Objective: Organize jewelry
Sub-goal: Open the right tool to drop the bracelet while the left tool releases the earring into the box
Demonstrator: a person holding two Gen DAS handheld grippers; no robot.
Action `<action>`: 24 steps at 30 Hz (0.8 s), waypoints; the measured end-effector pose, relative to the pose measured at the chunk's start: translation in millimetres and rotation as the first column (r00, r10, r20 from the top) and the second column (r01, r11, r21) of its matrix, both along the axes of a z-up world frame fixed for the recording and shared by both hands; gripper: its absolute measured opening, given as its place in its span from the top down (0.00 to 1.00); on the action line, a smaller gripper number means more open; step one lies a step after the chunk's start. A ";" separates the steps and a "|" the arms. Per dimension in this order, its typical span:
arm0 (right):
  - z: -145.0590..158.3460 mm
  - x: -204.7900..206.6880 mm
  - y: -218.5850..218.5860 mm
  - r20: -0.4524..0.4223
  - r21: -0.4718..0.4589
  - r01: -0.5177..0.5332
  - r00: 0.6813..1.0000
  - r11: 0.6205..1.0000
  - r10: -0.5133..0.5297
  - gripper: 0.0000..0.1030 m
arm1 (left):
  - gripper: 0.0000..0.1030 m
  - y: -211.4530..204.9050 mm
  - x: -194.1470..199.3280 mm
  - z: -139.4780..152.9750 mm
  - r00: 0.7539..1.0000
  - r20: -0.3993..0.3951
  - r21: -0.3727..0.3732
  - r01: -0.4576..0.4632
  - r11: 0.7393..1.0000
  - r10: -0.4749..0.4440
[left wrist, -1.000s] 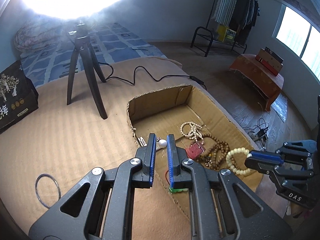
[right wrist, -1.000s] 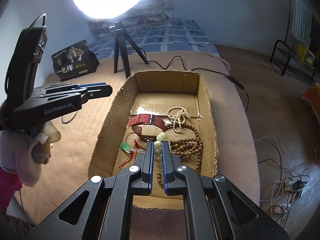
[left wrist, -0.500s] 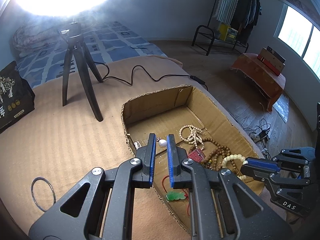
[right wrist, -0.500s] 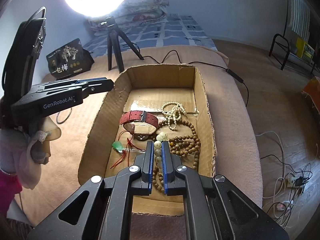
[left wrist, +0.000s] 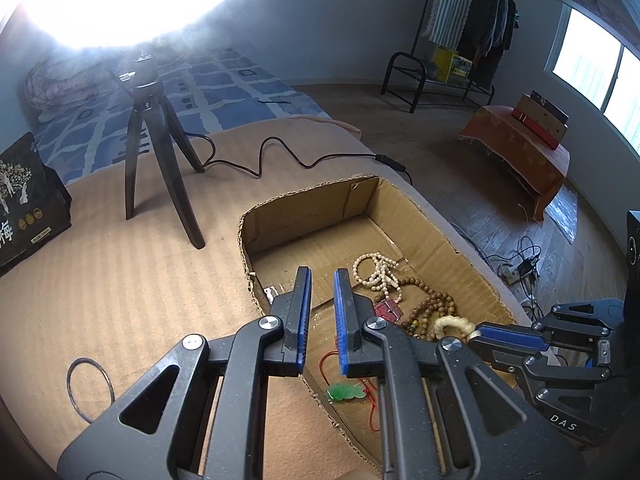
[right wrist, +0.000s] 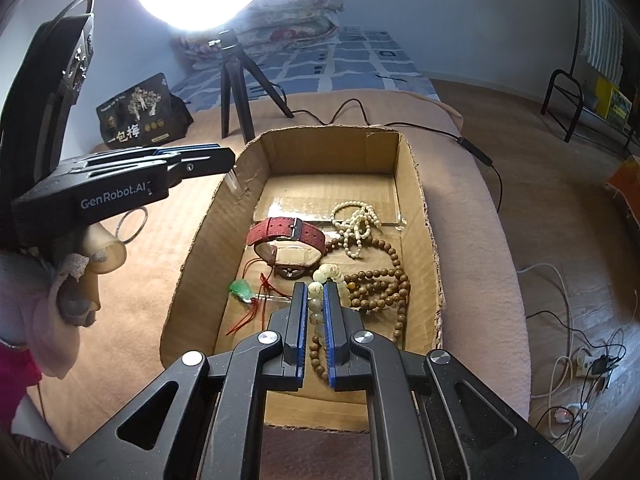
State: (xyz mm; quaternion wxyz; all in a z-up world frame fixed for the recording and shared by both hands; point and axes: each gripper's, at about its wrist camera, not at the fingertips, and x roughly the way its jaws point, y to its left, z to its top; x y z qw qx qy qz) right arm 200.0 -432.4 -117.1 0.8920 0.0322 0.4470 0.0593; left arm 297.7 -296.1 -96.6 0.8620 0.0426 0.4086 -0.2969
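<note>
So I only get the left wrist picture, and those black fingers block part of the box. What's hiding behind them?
Observer: A red-strapped watch lies in the cardboard box, just left of the small white beads.
Operator: And the other claw, is it holding something?
Observer: Yes. The right gripper is shut on the pale bead bracelet; some of its beads sit between the blue pads.

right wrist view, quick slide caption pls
Right gripper over a cardboard box holding a red-strapped watch, bead strands and a green pendant.
</note>
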 end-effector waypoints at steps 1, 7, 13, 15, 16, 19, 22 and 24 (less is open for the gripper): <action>0.3 0.2 0.0 0.002 0.000 0.001 1.000 1.000 -0.001 0.82 | 0.78 0.2 0.2 -0.1 1.000 -0.005 0.000 -0.001 1.000 0.001; 3.8 -3.4 -0.6 0.029 0.002 0.015 0.999 1.000 -0.015 0.44 | 0.45 3.8 -2.3 5.1 1.000 0.019 -0.018 -0.014 1.000 0.014; 5.8 -5.8 -0.8 0.037 -0.003 0.040 0.999 0.999 -0.040 0.33 | 0.45 4.5 -2.7 6.5 1.000 0.020 -0.015 -0.016 1.000 0.016; 6.3 -5.7 0.0 0.034 -0.005 0.044 0.998 0.999 -0.043 0.33 | 0.45 5.0 -3.1 7.2 1.000 0.021 -0.015 -0.015 1.000 0.016; 6.7 -6.3 0.9 0.033 -0.009 0.045 0.998 0.999 -0.044 0.33 | 0.45 5.4 -3.4 7.6 1.000 0.021 -0.015 -0.016 1.000 0.016; 8.4 -7.1 3.8 0.033 -0.017 0.042 0.999 0.999 -0.042 0.33 | 0.44 5.7 -3.8 8.1 1.000 0.021 -0.016 -0.015 1.000 0.015; 10.4 -8.5 6.5 0.034 -0.022 0.036 0.999 0.999 -0.035 0.33 | 0.44 8.2 -5.8 10.3 1.000 0.027 -0.013 -0.013 1.000 0.013; 11.8 -10.2 8.7 0.034 -0.026 0.032 0.999 0.999 -0.032 0.33 | 0.44 12.3 -8.6 13.4 0.999 0.033 -0.015 -0.013 1.000 0.014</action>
